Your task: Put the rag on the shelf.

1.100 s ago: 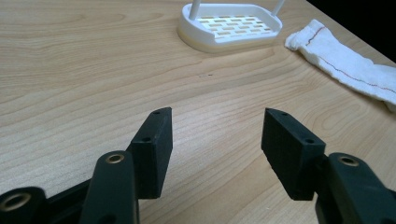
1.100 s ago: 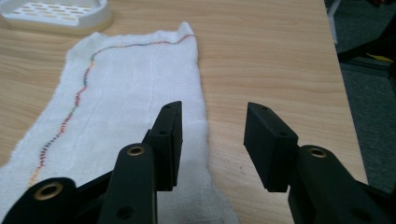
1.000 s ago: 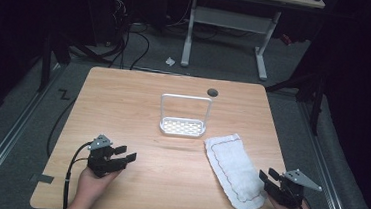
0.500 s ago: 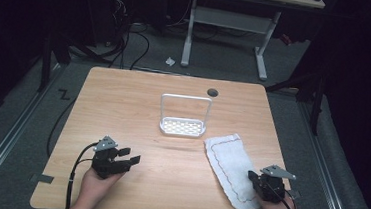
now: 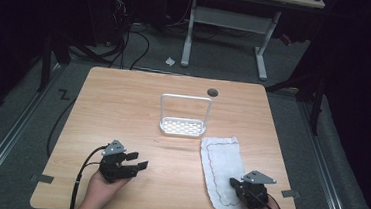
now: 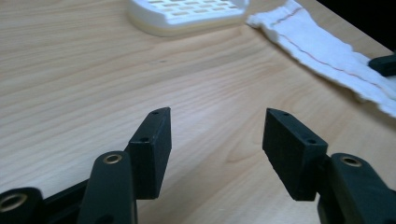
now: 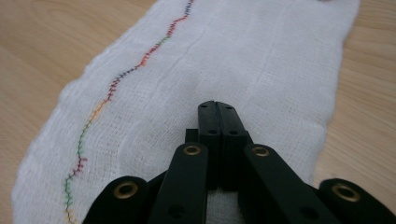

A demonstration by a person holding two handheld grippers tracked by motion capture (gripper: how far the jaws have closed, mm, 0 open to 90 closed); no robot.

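In the right gripper view the cloth point(image 7: 210, 70) runs off the bottom and top edges, and the gripper point(image 7: 218, 108) covers its near middle; whether fabric is pinched between the closed jaws cannot be told. In the left gripper view the white rack point(image 6: 187, 11) is cut by the top edge.

Two hand-held black tongs, left point(image 5: 136, 162) and right point(image 5: 236, 185), carry grey three-cornered top plates, brass-ringed pivots and trailing black cables.

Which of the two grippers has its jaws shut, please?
The right gripper, over the white cloth: its jaws are pressed together. The left gripper stands wide open above bare table.
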